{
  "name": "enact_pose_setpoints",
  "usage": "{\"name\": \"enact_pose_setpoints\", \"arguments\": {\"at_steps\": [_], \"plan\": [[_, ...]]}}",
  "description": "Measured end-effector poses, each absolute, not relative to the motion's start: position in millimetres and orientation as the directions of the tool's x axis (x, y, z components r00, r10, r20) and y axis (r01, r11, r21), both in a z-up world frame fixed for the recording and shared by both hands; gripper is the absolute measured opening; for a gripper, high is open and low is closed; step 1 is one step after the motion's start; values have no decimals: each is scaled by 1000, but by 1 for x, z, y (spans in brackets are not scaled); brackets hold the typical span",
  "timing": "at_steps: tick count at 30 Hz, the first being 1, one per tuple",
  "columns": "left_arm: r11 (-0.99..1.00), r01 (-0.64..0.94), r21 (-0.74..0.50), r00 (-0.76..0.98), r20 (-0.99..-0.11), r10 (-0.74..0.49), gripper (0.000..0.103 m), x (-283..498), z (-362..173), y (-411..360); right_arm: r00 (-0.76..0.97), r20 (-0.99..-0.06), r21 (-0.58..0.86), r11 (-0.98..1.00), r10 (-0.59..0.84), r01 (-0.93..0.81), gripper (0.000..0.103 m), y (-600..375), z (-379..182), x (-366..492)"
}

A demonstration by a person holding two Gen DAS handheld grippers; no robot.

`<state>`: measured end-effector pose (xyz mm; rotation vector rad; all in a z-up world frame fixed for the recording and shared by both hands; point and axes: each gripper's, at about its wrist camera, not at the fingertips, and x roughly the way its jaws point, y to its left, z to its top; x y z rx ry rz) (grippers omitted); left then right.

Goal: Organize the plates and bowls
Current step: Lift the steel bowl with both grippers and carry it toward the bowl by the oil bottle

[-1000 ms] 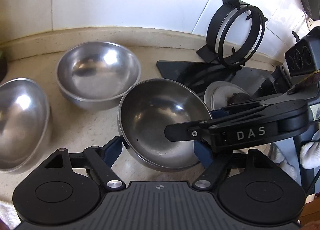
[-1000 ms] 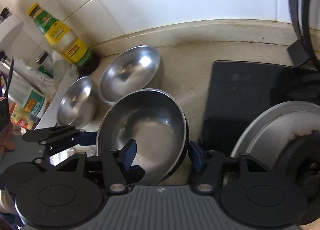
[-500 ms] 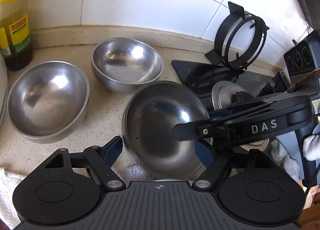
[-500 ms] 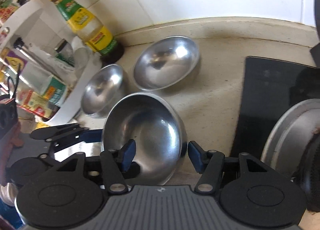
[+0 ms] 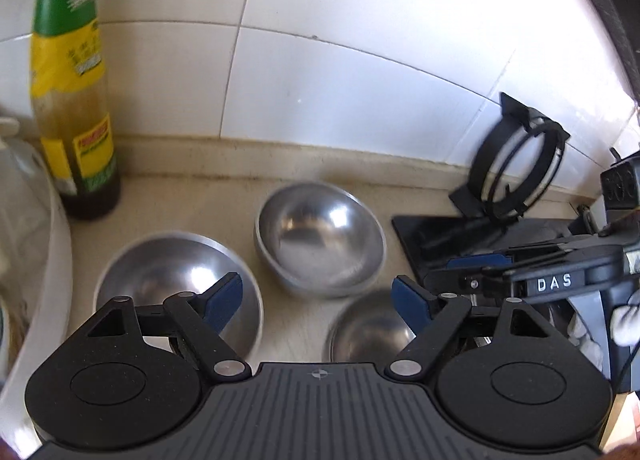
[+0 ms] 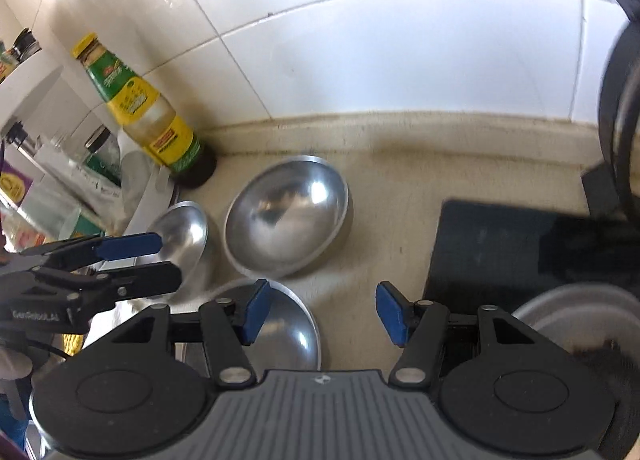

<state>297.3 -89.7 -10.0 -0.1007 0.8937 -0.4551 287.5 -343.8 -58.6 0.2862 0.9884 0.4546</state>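
Both hand-held grippers now raised off the near bowl [image 6: 280, 324], blue pads spread, empty.

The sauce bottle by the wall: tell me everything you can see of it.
The sauce bottle stands upright on the beige counter, at the foot of the white tiled wall. It looks like clear glass with a yellow cap, a green neck label and a yellow body label with a red patch. Pale liquid shows at the shoulder, the base looks dark. A steel bowl sits near it, apart. No gripper touches it.
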Motion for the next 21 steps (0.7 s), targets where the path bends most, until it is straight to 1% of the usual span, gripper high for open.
{"name": "enact_pose_setpoints", "arguments": {"at_steps": [3, 5, 13, 15, 17, 19, 21], "plan": [[918, 328, -222, 552, -743, -377, 88, 317, -10, -99, 480, -740, 421, 881, 471, -215, 61, -341, -60, 304], [927, 311, -211, 550, -755, -356, 89, 330, -13, -102, 481, -743, 422, 884, 465, -203, 61, -339, -62, 314], [932, 316, -174, 530, -783, -326, 88, 356, -27, -115, 444, -767, 433, 884, 463, -174, 61, -329, -79, 338], [928, 331, -169, 525, -785, -330, 84, 359, -30, -118, 437, -770, 435, 884, 465, -173, 61, -329, -83, 339], [928, 339, -153, 524, -789, -322, 73, 362, -35, -124, 430, -772, 440, 882, 468, -170, 61, -328, -87, 341], [926, 349, -146, 511, -799, -319, 67, 364, -39, -128, 423, -772, 449, 878, 474, -164, 60, -328, -92, 342], [926, 356, -125, 507, -807, -304, 66, 364, -43, -132, 414, -774, 458, 875, 480, -158, 57, -328, -97, 344]]}}
